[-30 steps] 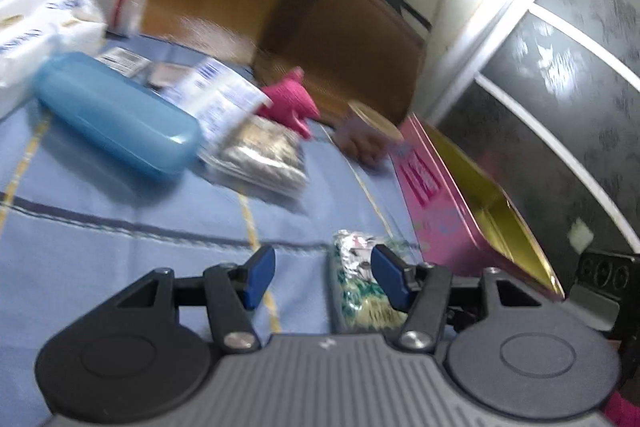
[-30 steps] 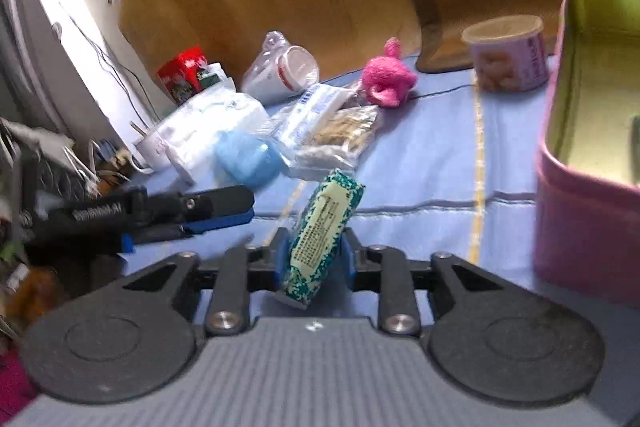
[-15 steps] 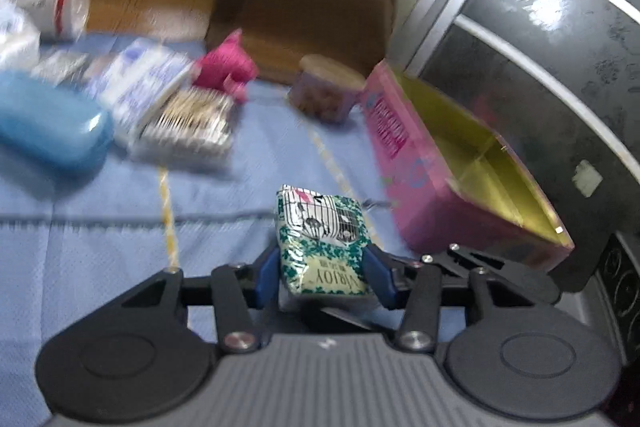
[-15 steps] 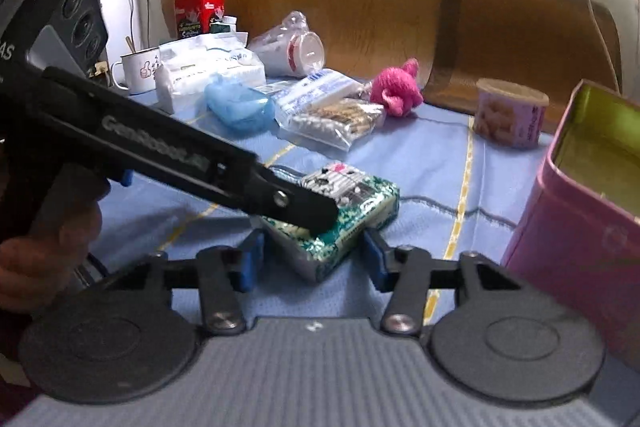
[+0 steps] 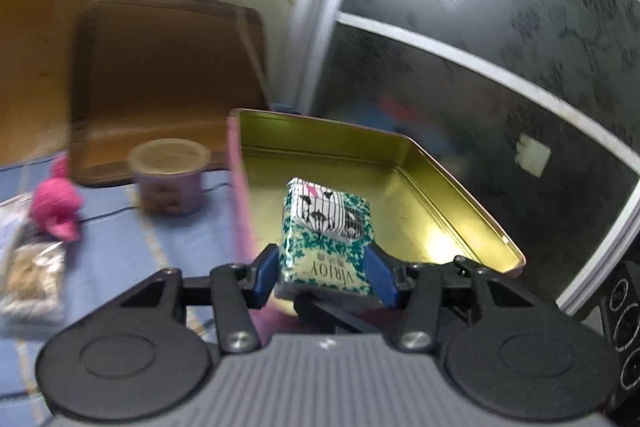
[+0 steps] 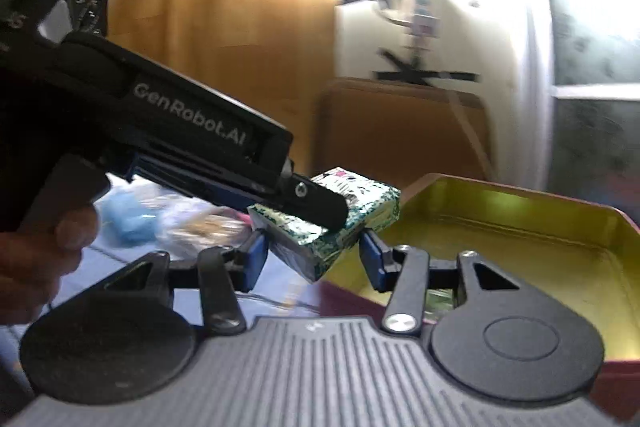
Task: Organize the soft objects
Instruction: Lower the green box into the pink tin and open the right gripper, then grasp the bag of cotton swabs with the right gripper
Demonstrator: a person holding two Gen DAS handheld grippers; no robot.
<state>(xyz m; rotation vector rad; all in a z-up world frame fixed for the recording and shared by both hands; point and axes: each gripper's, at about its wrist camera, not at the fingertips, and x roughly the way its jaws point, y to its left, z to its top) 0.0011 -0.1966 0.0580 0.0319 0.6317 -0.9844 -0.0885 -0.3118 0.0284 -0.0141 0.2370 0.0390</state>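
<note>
My left gripper [image 5: 323, 274] is shut on a green-and-white tissue pack [image 5: 327, 239] and holds it over the near left edge of the open pink tin [image 5: 460, 195] with a gold inside. In the right wrist view the same pack [image 6: 352, 211] hangs in the left gripper's fingers [image 6: 316, 205], just ahead of my right gripper [image 6: 310, 263]. The right gripper's blue pads stand apart on either side of the pack without touching it, so it is open. The tin [image 6: 520, 227] lies to the right below.
A pink plush toy [image 5: 56, 205], a purple lidded cup [image 5: 170, 177] and a clear snack bag [image 5: 30, 275] lie on the blue cloth left of the tin. A brown chair [image 5: 168, 67] stands behind. A blue case [image 6: 130, 217] lies far left.
The pack passed from my right gripper to my left, which closed on it. The right gripper opened. Both have moved right and up, from the cloth to the tin's edge.
</note>
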